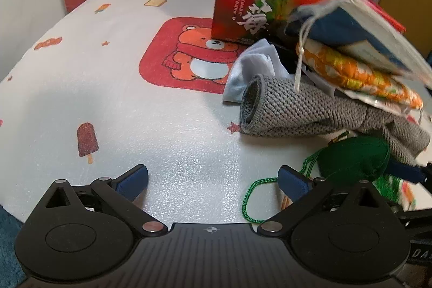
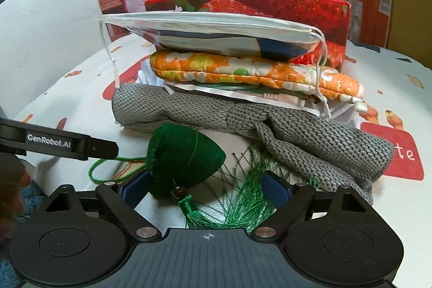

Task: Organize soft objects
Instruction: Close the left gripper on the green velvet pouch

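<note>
A pile of soft things lies in front of a red strawberry box (image 2: 283, 4): a grey knit cloth (image 2: 243, 120) at the bottom, an orange flowered pad (image 2: 243, 72) on it, a white and blue drawstring bag (image 2: 216, 29) on top. A green stuffed pouch (image 2: 183, 155) with cord and tassel lies in front, between my right gripper's (image 2: 205, 184) open fingers, not clamped. In the left wrist view, the pile (image 1: 310, 109), the box (image 1: 251, 4) and the pouch (image 1: 353, 158) are to the right. My left gripper (image 1: 213, 180) is open and empty over bare tabletop.
The table has a white cover with a bear print (image 1: 194, 53) and ice-lolly prints. A pale blue cloth (image 1: 253, 69) lies beside the grey knit. The left gripper's body (image 2: 59, 145) shows at the left of the right wrist view. A printed backdrop stands behind.
</note>
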The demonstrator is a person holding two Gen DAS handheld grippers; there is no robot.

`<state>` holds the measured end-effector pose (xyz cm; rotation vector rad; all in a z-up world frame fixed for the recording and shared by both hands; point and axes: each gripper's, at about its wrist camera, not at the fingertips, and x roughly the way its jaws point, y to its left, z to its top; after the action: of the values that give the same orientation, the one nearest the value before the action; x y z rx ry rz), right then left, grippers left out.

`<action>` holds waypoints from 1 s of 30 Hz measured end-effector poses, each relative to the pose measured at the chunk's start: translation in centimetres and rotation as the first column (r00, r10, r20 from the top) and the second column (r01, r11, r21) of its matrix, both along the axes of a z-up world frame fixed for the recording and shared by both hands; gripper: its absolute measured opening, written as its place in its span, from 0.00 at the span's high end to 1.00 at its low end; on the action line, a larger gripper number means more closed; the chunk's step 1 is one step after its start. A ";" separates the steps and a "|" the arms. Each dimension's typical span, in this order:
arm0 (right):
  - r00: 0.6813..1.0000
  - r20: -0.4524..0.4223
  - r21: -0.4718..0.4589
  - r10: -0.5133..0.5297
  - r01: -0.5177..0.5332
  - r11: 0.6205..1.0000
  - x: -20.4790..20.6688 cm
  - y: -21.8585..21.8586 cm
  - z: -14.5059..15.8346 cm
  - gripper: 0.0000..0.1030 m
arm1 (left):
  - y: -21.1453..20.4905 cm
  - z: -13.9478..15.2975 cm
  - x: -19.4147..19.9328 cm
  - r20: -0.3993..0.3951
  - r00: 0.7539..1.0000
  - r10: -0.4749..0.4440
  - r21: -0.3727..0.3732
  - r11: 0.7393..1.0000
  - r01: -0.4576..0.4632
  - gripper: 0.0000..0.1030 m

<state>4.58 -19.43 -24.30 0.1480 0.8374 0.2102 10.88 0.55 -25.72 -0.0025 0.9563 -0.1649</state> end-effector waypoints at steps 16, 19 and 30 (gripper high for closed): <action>1.000 0.005 0.026 0.008 -0.008 1.000 -0.3 0.0 0.5 0.32 | 0.9 1.2 0.4 -0.043 0.997 -0.056 -0.111 0.992 0.051 0.27; 1.000 0.005 0.023 0.005 -0.005 1.000 -0.4 0.0 0.6 0.33 | 0.0 1.8 0.5 -0.063 0.990 -0.124 -0.138 0.984 0.115 0.49; 1.000 0.002 0.015 0.030 -0.030 0.999 -0.5 0.4 0.7 0.34 | -1.8 2.7 0.1 -0.045 0.972 -0.230 -0.329 0.922 0.203 0.50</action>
<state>4.07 -19.05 -23.59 0.1490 0.8364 0.2450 10.99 -1.29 -23.04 -0.2077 1.0028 -0.5291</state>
